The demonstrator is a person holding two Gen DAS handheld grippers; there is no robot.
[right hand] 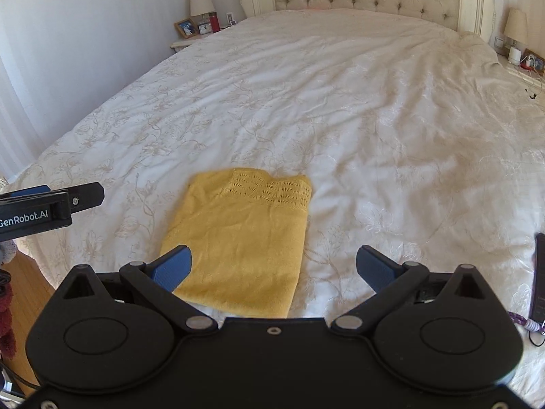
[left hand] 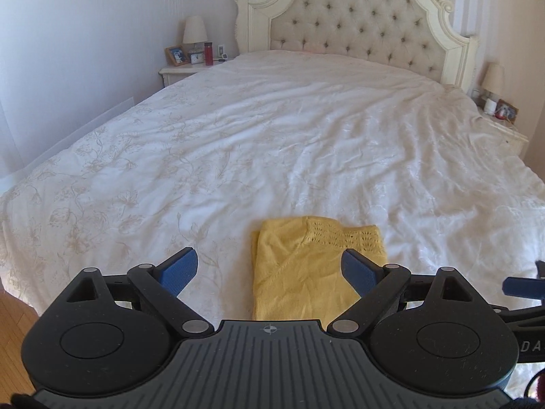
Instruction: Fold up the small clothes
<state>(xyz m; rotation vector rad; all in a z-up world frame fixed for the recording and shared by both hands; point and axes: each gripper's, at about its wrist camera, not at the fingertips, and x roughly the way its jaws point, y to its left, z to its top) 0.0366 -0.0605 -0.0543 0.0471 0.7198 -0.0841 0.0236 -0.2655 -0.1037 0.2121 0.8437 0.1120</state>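
Yellow knit top (right hand: 238, 242) lies folded flat near foot edge of bed (right hand: 374, 102) — we judge fold about done. Our left gripper (left hand: 269, 269) and right gripper (right hand: 272, 267) hover above, jaws wide, holding nothing — likely clear for release.

White floral bedspread (left hand: 238, 136), tufted headboard (left hand: 357, 24), two bedside lamps (left hand: 195, 30).
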